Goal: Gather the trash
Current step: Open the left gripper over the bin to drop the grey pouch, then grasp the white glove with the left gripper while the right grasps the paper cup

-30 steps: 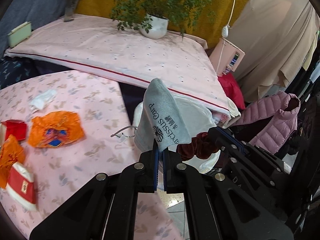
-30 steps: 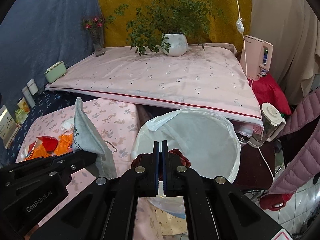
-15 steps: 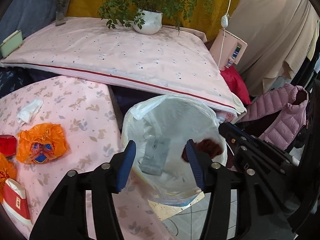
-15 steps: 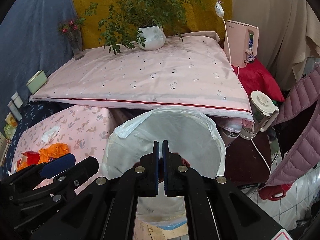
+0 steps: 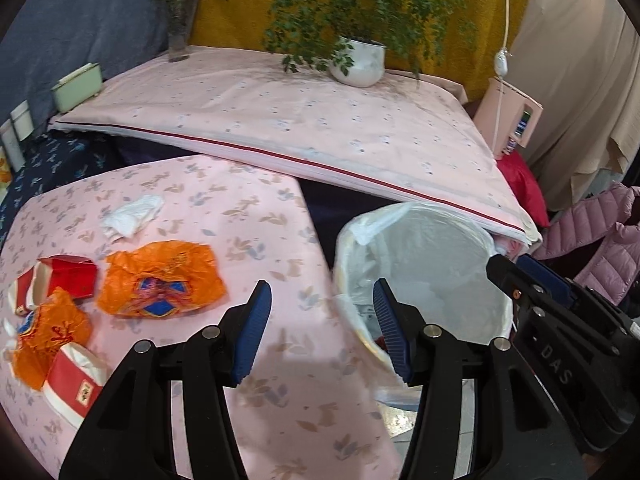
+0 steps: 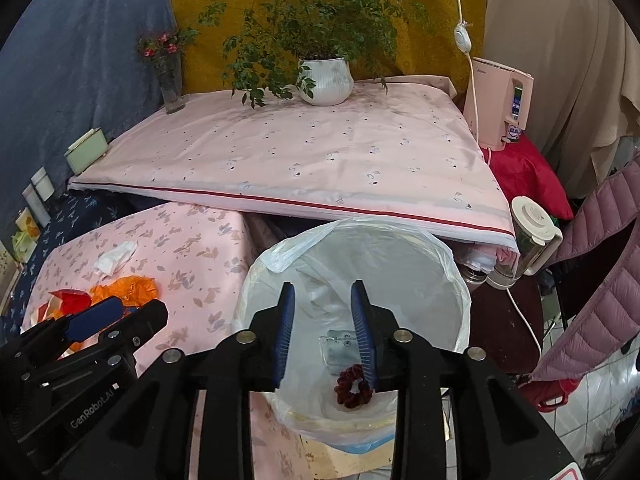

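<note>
A white-lined trash bin (image 6: 448, 264) stands beside the pink floral table (image 5: 280, 240). A grey face mask (image 6: 340, 346) and a dark red scrunchie (image 6: 352, 386) lie inside it. My right gripper (image 6: 324, 336) is open and empty above the bin. My left gripper (image 5: 320, 328) is open and empty over the table's right edge, next to the bin (image 5: 432, 272). On the table lie an orange wrapper (image 5: 160, 280), a white tissue (image 5: 132, 216), red boxes (image 5: 68, 276) and a second orange wrapper (image 5: 48, 332).
A raised pink-covered surface (image 6: 304, 160) behind holds a potted plant (image 6: 324, 80), a flower vase (image 6: 170, 80) and a green box (image 6: 86, 154). A pink appliance (image 6: 504, 108), a glass jug (image 6: 528, 236) and a pink jacket (image 6: 592, 272) are at the right.
My left gripper opened and dropped the grey mask into the bin, then swung left over the table. My right gripper opened and the scrunchie fell into the bin.
</note>
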Demonstrator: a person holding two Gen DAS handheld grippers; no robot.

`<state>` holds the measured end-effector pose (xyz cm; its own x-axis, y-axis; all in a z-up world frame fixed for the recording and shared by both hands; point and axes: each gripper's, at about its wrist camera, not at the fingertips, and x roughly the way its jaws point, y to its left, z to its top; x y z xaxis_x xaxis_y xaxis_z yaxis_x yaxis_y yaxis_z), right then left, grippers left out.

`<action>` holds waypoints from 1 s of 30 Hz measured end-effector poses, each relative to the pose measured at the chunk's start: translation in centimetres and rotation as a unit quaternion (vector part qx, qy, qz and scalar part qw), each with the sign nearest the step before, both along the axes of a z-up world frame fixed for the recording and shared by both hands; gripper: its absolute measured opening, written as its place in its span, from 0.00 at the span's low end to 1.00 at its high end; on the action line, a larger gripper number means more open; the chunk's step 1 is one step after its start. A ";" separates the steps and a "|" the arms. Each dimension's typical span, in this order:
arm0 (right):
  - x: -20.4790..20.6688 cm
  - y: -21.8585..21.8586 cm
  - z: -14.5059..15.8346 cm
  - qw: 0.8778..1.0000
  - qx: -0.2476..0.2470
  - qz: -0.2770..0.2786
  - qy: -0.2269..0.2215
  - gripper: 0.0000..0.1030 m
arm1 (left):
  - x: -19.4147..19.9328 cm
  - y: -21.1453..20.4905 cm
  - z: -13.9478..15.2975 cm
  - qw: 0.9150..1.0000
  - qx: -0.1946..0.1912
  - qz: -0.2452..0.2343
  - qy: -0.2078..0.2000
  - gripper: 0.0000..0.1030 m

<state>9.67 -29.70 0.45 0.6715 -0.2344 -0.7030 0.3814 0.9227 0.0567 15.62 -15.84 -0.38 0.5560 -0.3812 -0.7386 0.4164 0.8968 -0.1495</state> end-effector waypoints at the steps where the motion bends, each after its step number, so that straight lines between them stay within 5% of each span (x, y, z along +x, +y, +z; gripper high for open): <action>1: 0.0 0.5 0.0 1.000 0.000 0.005 0.001 0.34 | 0.0 0.5 0.0 1.000 -0.001 0.005 0.000 0.49; 30: -1.1 15.6 -0.4 0.993 0.002 0.119 0.013 0.47 | -2.7 17.7 -0.7 0.988 0.040 0.147 -0.030 0.67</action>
